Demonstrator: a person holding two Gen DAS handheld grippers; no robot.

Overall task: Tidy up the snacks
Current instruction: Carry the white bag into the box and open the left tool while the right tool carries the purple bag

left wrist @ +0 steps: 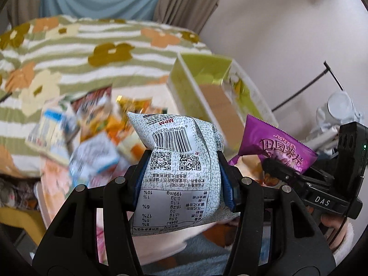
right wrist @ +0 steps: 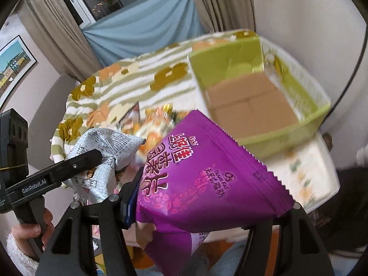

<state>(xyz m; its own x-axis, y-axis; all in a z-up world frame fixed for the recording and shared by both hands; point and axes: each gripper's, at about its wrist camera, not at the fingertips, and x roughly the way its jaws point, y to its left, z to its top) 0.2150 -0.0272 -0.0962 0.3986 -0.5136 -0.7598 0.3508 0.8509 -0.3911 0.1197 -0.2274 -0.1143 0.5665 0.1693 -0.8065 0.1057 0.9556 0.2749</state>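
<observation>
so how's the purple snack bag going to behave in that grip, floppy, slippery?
Probably floppy: the purple snack bag is thin film, and it fans out wide beyond the right gripper pinching its lower part. Likely light for its size, since it stands up from that one pinch without drooping. The glossy film could slip, though the pads look clamped firmly.

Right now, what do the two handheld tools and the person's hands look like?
Both tools are matte black plastic with silver rivets and blue pads. The left tool reads "GenRobot.AI"; the right tool has a "DAS" label and a green light. A fluffy white sleeve covers the left wrist.
</observation>
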